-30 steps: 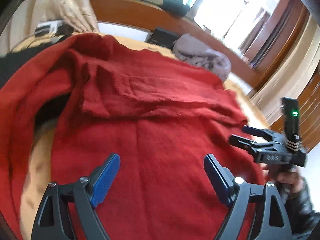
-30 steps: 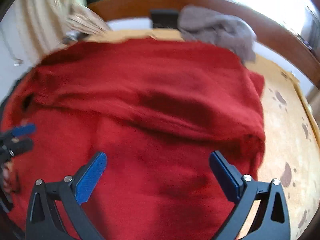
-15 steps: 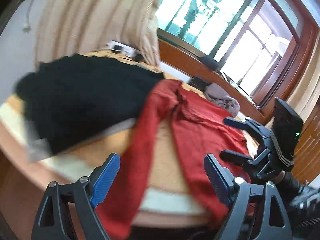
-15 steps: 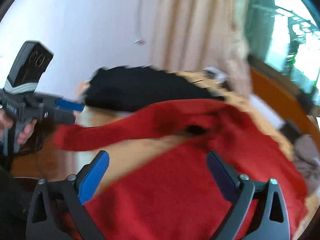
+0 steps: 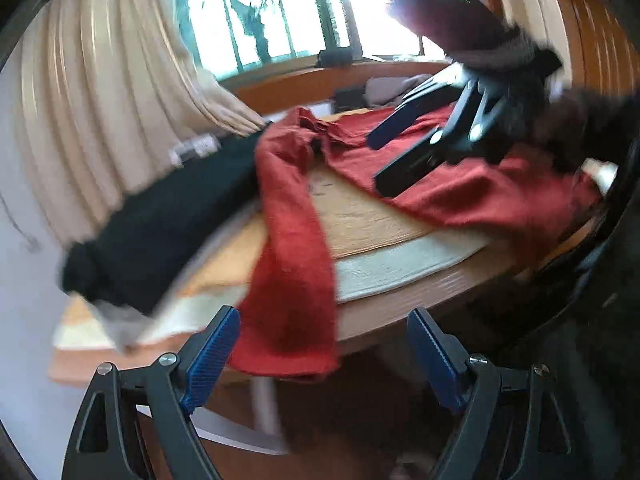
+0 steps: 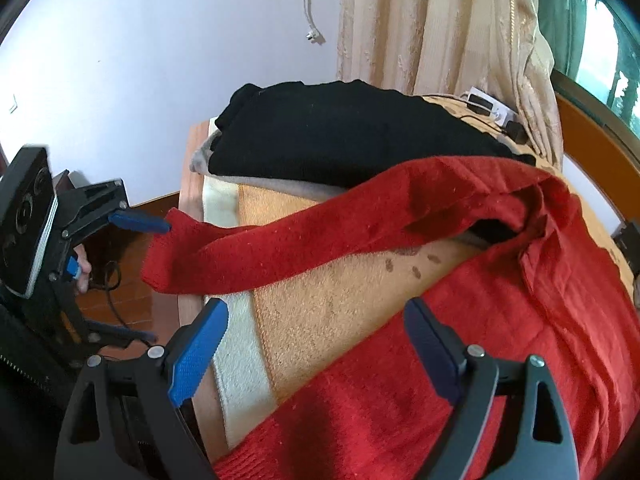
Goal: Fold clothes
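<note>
Both hands had swung away from over the middle of the red sweater (image 6: 460,380) toward its long sleeve (image 5: 292,264), which trailed off the bench (image 5: 384,304) edge toward six o'clock in the left view. The left tongs (image 5: 320,352) stood wide with nothing between them, just short of the cuff, while the right tongs (image 6: 316,344) were closing slightly, empty, over the sweater's body. Beside the folded black garment (image 6: 352,136) at eleven o'clock, the sweater lay spread and rumpled, so I judged its folding barely begun, sleeve first.
</note>
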Available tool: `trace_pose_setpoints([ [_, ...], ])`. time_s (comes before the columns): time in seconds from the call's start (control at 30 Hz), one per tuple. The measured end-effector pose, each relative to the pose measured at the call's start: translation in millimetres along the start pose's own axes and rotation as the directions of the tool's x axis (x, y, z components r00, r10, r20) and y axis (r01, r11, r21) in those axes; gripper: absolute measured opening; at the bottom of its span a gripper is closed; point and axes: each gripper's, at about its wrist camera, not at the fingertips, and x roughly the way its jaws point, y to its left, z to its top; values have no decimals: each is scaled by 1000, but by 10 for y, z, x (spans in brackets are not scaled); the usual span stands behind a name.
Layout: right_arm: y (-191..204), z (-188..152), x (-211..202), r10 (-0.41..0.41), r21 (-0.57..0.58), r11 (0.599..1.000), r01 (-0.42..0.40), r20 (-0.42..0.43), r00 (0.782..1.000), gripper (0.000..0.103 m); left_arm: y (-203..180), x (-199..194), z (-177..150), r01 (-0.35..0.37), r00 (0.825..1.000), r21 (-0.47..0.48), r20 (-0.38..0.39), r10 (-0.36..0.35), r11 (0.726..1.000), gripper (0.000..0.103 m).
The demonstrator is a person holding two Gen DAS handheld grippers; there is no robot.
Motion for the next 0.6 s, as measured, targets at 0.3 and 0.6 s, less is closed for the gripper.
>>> trace_pose_setpoints([
  [0.3,-66,-36,-41,-31,85,996,32,-16,999,92,-196,247,-106,-133,987,227,-59,150,965,69],
  [0.6,-118,-51,135,-24,90,996,23,10,1000,92,-94,10,12,23,996,178,-89,-7,984,18],
])
